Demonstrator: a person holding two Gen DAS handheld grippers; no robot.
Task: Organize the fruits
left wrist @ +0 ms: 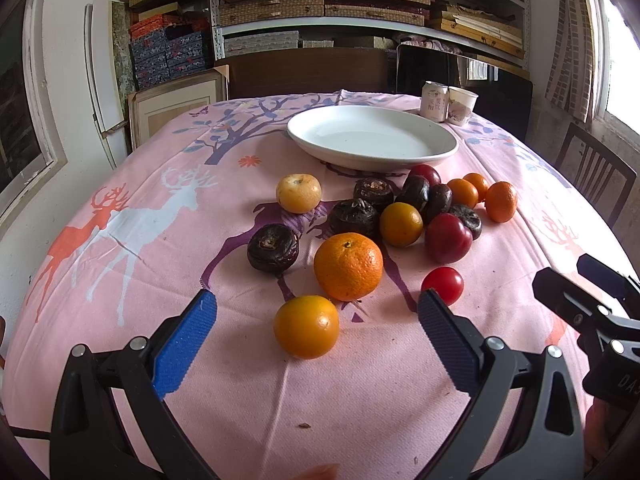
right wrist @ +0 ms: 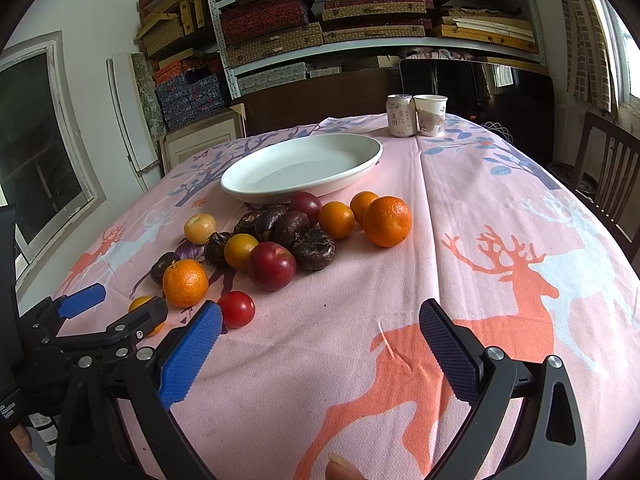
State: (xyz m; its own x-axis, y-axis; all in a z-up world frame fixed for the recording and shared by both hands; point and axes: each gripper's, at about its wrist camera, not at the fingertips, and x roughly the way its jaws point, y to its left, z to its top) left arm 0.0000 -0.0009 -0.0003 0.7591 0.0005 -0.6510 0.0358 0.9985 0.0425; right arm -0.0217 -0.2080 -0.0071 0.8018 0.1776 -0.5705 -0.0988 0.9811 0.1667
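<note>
On tablecloth (left wrist: 120, 280): one empty plate (left wrist: 372, 138), both grippers' fingers wide, holding nothing.

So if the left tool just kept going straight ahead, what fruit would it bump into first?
Most likely the smooth orange fruit, which lies on the tablecloth almost between the open left tool fingers. The bigger bumpy orange sits just behind it. Depth is hard to judge through the fisheye, so that is a guess.

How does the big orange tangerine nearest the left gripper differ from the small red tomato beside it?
The tangerine is orange, dimpled and clearly larger; the tomato is red, smooth, glossy and smaller. The tangerine shows a stem scar on top, the tomato none. Both are round and lie loose on the tablecloth, outside the plate.
</note>
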